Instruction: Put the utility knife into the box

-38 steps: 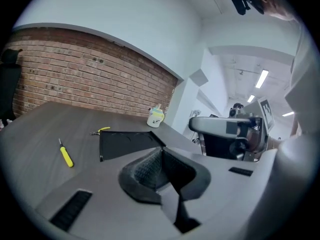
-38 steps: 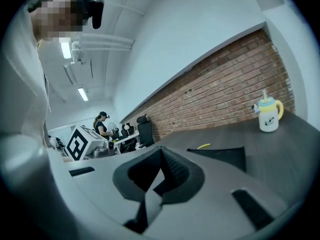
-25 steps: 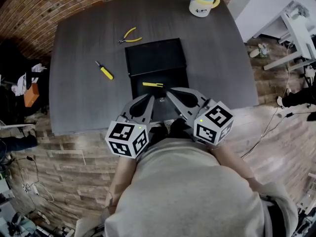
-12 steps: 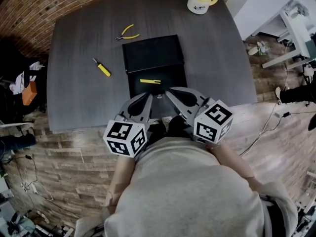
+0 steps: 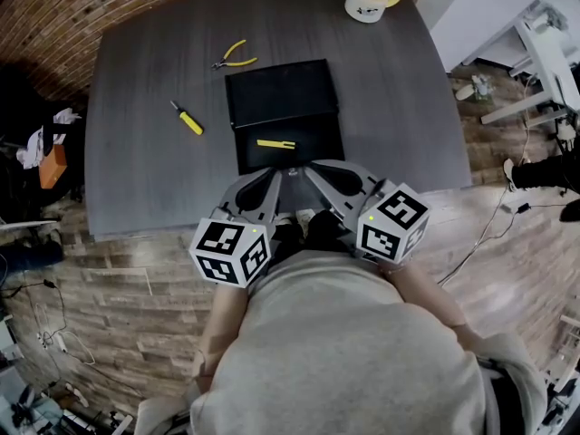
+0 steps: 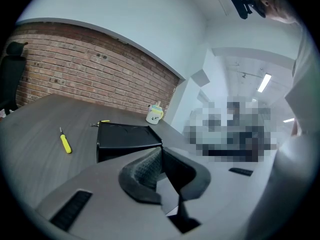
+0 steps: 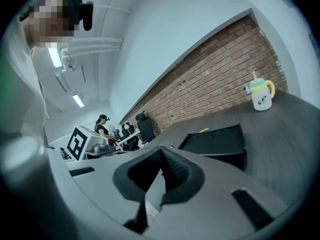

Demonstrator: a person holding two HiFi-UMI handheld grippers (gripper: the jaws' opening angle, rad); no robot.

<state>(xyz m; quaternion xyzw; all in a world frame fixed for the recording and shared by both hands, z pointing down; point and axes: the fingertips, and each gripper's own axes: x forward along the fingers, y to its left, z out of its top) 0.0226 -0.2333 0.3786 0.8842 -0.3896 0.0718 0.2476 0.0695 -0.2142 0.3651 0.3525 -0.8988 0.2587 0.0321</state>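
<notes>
The left gripper (image 6: 161,152) and the right gripper (image 7: 161,153) both have their jaws pressed together with nothing between, at the near edge of the worktop (image 5: 394,107), just before the open black box (image 5: 315,145), inside which the yellow utility knife (image 5: 275,143) lies.
</notes>
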